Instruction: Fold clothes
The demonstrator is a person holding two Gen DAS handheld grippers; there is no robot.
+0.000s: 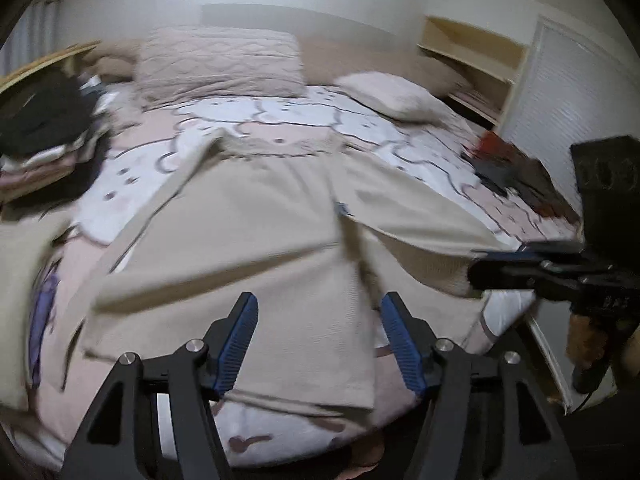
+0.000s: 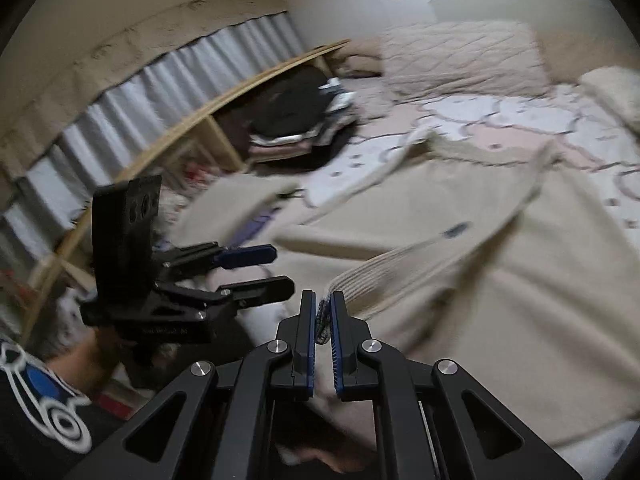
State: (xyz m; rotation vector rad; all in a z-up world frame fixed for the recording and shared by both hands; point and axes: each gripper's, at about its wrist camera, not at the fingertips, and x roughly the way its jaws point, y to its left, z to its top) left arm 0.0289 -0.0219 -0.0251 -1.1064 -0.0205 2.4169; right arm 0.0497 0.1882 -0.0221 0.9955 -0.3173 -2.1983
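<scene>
A beige knit sweater lies spread across a bed covered with a pink and white cartoon-print sheet. Its collar points toward the headboard, and one sleeve is folded over the body.

The left tool hovers just above the sweater's lower part, its blue-padded fingers spread wide with nothing between them.

The right tool has its fingers pressed nearly together, pinching the ribbed cuff of a sleeve and lifting it off the bed. From the right wrist view, the left tool appears to the left with its fingers apart.

A quilted beige pillow and a smaller pale pillow sit near the head of the bed. A stack of folded clothes, dark on top, rests at the bed's left edge beside a wooden rail. The frames are motion-blurred.
</scene>
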